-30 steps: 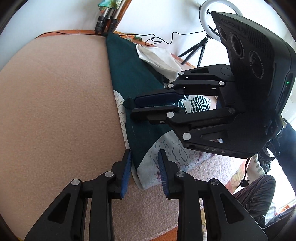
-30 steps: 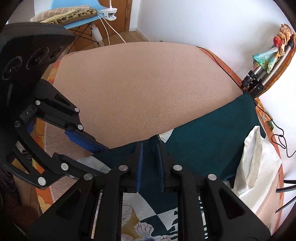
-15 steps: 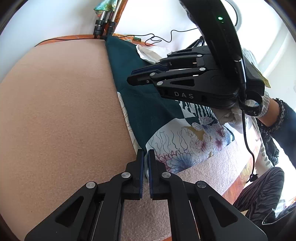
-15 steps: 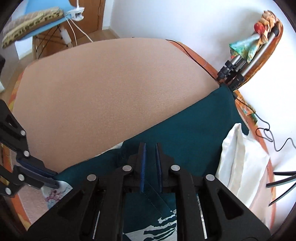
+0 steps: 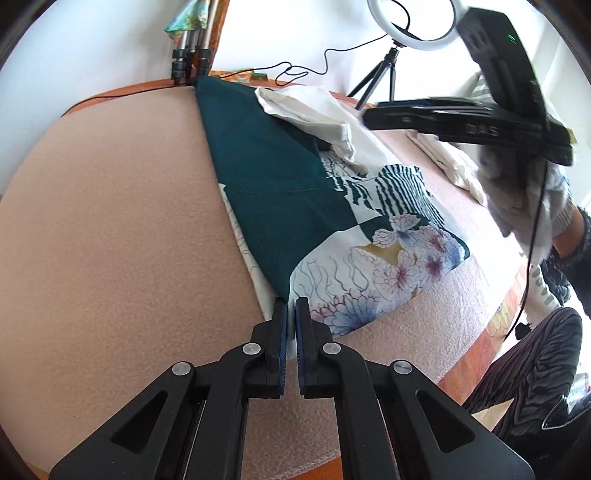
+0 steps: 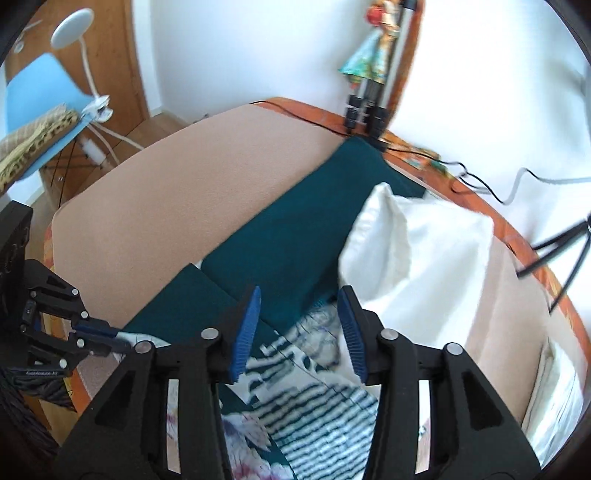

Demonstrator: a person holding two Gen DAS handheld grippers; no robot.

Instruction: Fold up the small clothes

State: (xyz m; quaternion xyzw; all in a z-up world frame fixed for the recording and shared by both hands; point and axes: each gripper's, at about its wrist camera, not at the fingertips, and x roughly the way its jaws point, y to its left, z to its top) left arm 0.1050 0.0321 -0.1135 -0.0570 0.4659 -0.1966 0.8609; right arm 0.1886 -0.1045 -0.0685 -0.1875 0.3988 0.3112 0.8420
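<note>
A dark green garment with white floral and striped print (image 5: 295, 192) lies folded on the beige cloth-covered table (image 5: 110, 240); it also shows in the right wrist view (image 6: 295, 236). My left gripper (image 5: 291, 314) is shut on the garment's near corner at the folded edge. My right gripper (image 6: 299, 321) is open and empty, raised above the garment's middle. It shows blurred at the upper right of the left wrist view (image 5: 373, 120).
A crumpled white garment (image 5: 314, 110) lies on the green one's far side, also in the right wrist view (image 6: 424, 251). More white folded cloth (image 5: 447, 162) sits to the right. Tripod legs (image 5: 190, 55), a ring light (image 5: 410, 26) and cables stand at the table's far edge.
My right gripper has let go of the green garment, opened and lifted away to the right. My left gripper closed on the near corner half a second ago and stays shut.
</note>
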